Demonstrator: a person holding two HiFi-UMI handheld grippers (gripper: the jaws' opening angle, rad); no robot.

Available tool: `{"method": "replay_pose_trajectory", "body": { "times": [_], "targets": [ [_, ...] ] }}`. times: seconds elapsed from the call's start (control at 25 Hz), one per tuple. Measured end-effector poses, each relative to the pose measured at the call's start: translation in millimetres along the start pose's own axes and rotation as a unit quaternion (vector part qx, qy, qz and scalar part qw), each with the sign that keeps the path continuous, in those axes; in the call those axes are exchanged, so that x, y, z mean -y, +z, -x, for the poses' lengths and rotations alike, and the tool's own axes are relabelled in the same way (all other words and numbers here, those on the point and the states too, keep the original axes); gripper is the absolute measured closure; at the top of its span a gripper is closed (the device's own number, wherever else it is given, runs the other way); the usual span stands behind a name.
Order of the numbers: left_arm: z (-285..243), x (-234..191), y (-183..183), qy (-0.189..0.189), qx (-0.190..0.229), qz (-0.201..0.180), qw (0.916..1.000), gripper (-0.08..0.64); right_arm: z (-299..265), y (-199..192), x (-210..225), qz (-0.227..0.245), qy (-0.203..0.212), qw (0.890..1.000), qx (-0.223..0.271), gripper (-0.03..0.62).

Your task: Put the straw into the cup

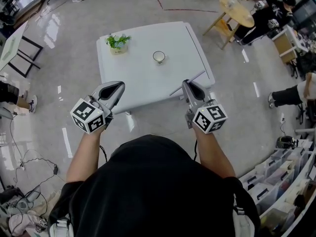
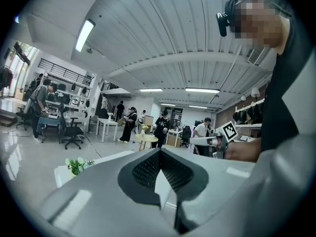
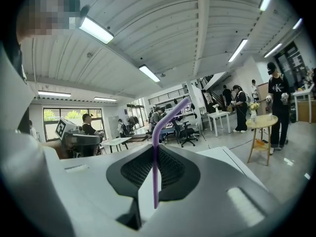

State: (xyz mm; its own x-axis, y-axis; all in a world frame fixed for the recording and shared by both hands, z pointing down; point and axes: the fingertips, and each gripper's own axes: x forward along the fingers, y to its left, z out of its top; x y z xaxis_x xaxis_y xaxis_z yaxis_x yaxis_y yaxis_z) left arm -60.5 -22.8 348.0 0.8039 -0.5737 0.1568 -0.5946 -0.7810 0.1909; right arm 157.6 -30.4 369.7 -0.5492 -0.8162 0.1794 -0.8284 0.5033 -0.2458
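Observation:
A small white cup (image 1: 159, 57) stands upright near the middle of the white table (image 1: 143, 83). My right gripper (image 1: 189, 86) hovers over the table's near right edge, shut on a purple bendy straw (image 1: 188, 83) that crosses its jaws at a slant. In the right gripper view the straw (image 3: 155, 167) rises between the closed jaws of the right gripper (image 3: 155, 149) and bends right at its top. The left gripper (image 1: 117, 87) hangs over the near left edge, shut with nothing in it. Its tips also meet in the left gripper view (image 2: 159, 152). The cup lies beyond both grippers.
A potted plant (image 1: 118, 43) sits at the table's far left corner. A round wooden table (image 1: 237, 11) and seated people are at the far right. Shelves with bins (image 1: 281, 181) stand at the near right, a black-framed table (image 1: 15, 48) at the left, cables (image 1: 29, 167) on the floor.

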Motion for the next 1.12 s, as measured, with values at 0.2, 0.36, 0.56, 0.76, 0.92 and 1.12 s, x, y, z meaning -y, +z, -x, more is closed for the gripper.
{"method": "replay_pose_trajectory", "body": {
  "times": [0.2, 0.36, 0.56, 0.76, 0.92, 1.12],
  "targets": [
    [-11.0, 1.0, -2.6, 0.003, -0.006, -0.001, 1.0000, 0.560, 1.5, -0.6, 12.3, -0.002, 0.002, 1.000, 0.000, 0.541],
    [-12.6, 6.6, -3.6, 0.004, -0.008, -0.001, 1.0000, 0.560, 2.5, -0.7, 14.0, 0.000, 0.008, 1.000, -0.001, 0.541],
    [-5.3, 11.8, -6.9, 0.004, -0.012, -0.001, 0.9999, 0.560, 8.1, 1.7, 11.0, 0.001, 0.007, 1.000, 0.004, 0.541],
    [-0.2, 17.3, -7.6, -0.001, -0.010, -0.001, 1.0000, 0.560, 14.2, 2.1, 7.1, 0.002, 0.002, 1.000, 0.004, 0.541],
    [5.5, 20.4, -9.8, -0.004, -0.008, 0.001, 1.0000, 0.560, 18.5, 2.7, 2.5, 0.004, -0.001, 1.000, 0.005, 0.541],
    [10.3, 15.9, -9.1, -0.008, -0.008, 0.004, 0.9999, 0.558, 17.7, 10.0, -1.5, 0.007, -0.007, 1.000, 0.012, 0.541]
  ]
}}
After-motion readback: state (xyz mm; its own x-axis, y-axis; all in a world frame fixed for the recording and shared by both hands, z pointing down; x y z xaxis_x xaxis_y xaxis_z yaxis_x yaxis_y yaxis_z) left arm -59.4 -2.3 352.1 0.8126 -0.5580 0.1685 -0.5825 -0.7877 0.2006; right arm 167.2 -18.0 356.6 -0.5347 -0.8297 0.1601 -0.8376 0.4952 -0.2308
